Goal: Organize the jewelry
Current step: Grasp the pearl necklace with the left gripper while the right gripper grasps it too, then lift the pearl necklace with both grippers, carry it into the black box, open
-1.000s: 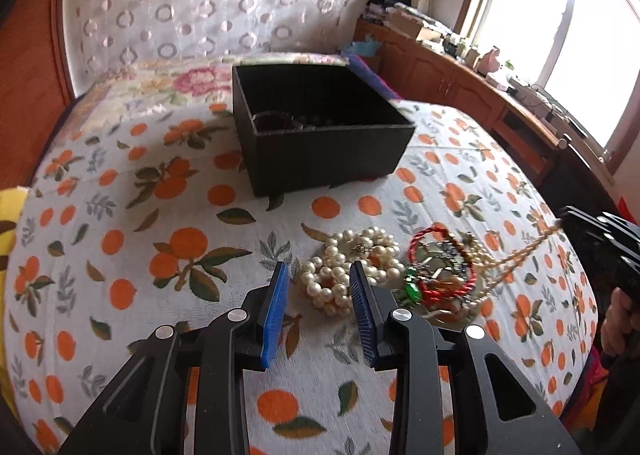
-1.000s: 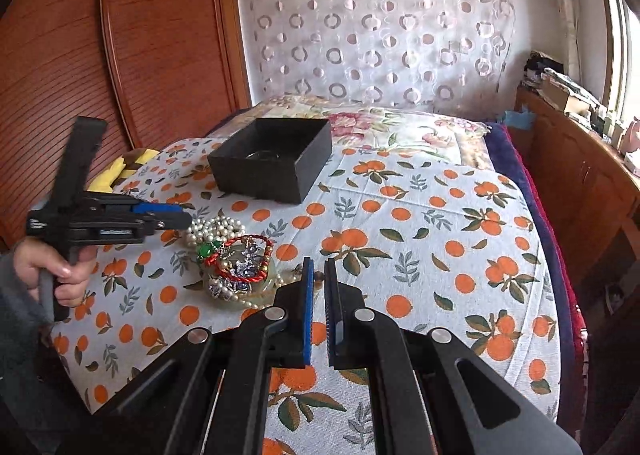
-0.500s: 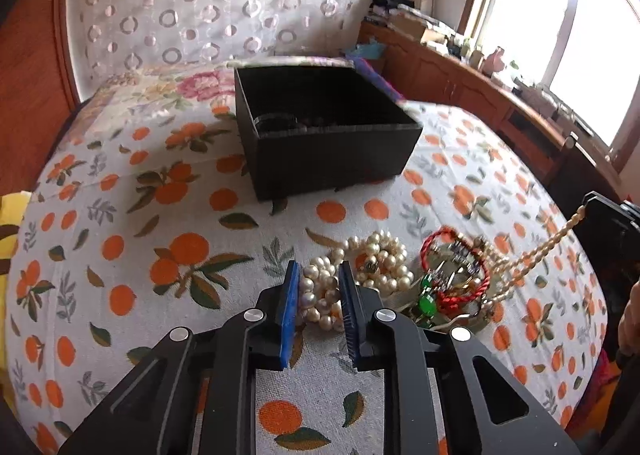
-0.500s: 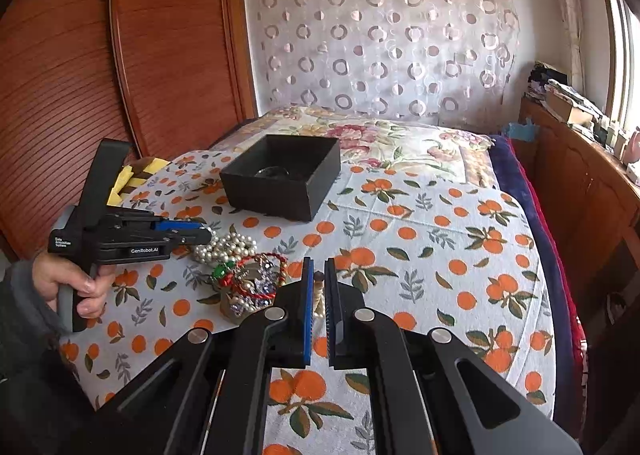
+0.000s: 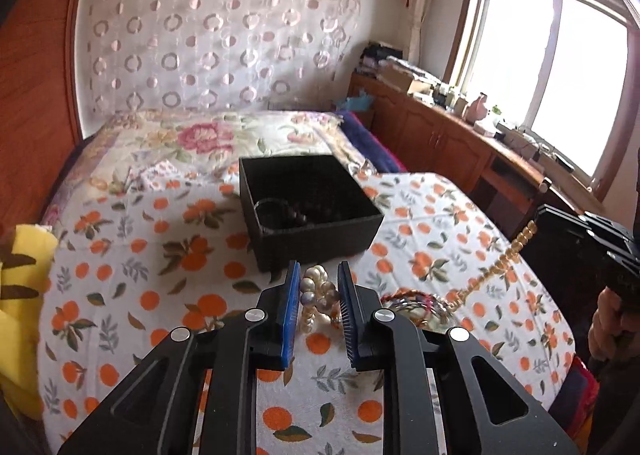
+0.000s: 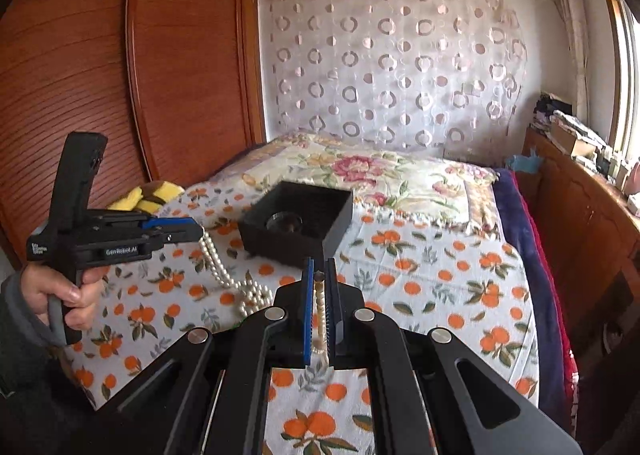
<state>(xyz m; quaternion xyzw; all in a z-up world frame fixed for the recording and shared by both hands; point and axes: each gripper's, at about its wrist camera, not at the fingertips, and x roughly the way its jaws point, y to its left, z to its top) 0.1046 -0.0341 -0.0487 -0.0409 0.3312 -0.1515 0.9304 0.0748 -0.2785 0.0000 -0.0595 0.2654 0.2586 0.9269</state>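
Note:
My left gripper (image 5: pixel 319 267) is shut on a white pearl necklace (image 5: pixel 316 297), whose beads bunch between the blue pads. In the right wrist view the left gripper (image 6: pixel 198 232) is up off the bed with the pearl necklace (image 6: pixel 214 261) hanging down to the sheet. My right gripper (image 6: pixel 319 261) is shut on a thin gold bead chain (image 6: pixel 320 307). In the left wrist view the right gripper (image 5: pixel 540 217) pulls that chain (image 5: pixel 508 255) taut from a tangled jewelry pile (image 5: pixel 416 305). An open black box (image 5: pixel 312 241) with dark bangles inside stands just beyond.
The bed has an orange-print sheet (image 5: pixel 168 255) and a floral pillow (image 5: pixel 192 139) behind the box. A yellow-and-brown cushion (image 5: pixel 20 287) lies at the left edge. Wooden cabinets (image 5: pixel 452 135) run under the window on the right, and a wood wardrobe (image 6: pixel 100 55) stands on the left.
The left jaws closed on the pearls. Both grippers then rose, lifting the pearl necklace and the gold chain off the bed; the box and the pile now sit lower in view.

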